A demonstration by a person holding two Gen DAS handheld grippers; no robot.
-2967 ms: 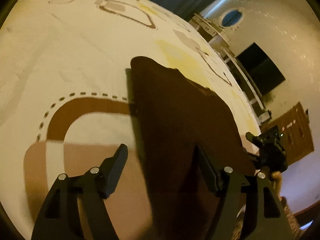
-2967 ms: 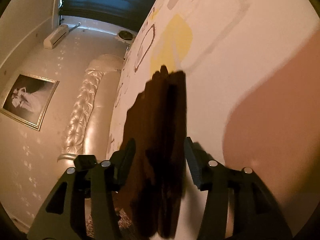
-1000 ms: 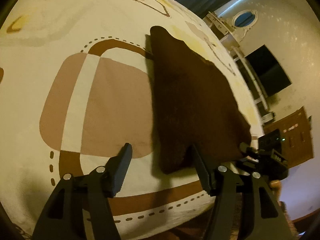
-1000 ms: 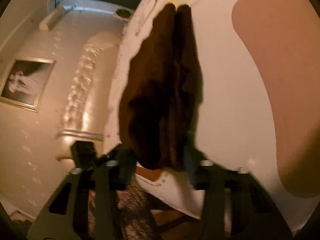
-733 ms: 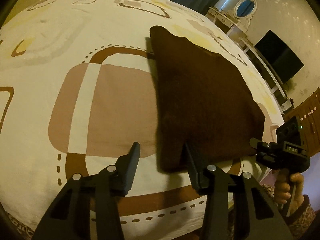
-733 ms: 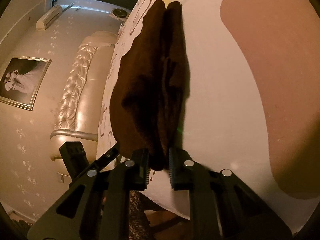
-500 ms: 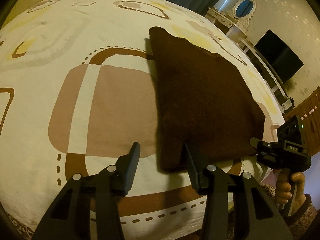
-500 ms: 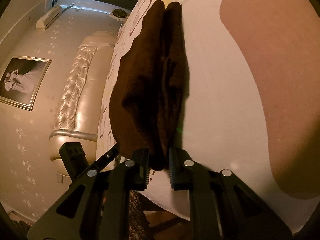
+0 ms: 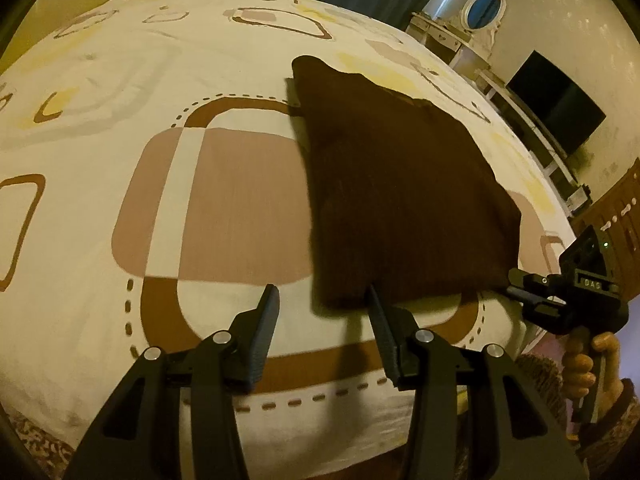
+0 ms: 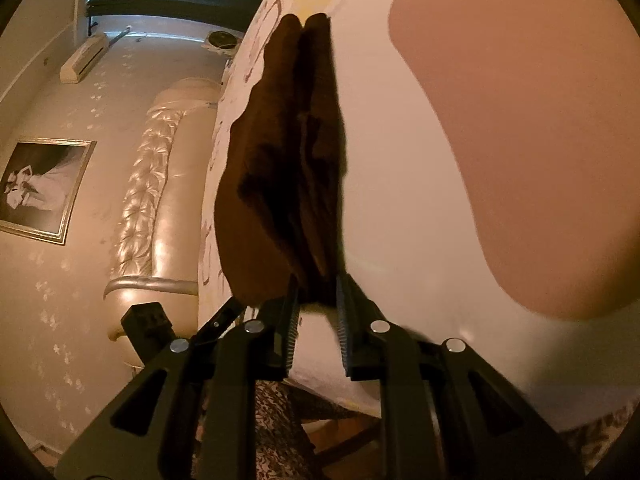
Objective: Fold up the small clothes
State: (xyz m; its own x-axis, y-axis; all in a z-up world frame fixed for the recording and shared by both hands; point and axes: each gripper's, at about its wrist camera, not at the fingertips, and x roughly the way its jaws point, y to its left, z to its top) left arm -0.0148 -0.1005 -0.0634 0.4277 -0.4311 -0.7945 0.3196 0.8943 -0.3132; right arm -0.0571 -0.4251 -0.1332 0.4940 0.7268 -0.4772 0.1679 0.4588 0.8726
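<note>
A dark brown folded garment (image 9: 400,196) lies flat on the patterned bedsheet (image 9: 120,80), near the bed's front edge. My left gripper (image 9: 320,300) is open and empty, just in front of the garment's near left corner; its right finger (image 9: 378,312) touches the hem. In the right wrist view the garment (image 10: 288,168) shows edge-on as stacked layers. My right gripper (image 10: 318,296) has parted its jaws slightly around the garment's near right corner, which still lies between them. The right gripper also shows in the left wrist view (image 9: 516,284).
The bed's front edge (image 9: 320,396) runs just below my left gripper. A padded headboard (image 10: 160,184) and a framed picture (image 10: 40,188) are at the left of the right wrist view. A television (image 9: 556,116) and a dresser (image 9: 456,44) stand beyond the bed.
Both grippers have pulled back toward the bed's front edge after laying the garment down. The right gripper, shut on the corner half a second ago, has opened a little.
</note>
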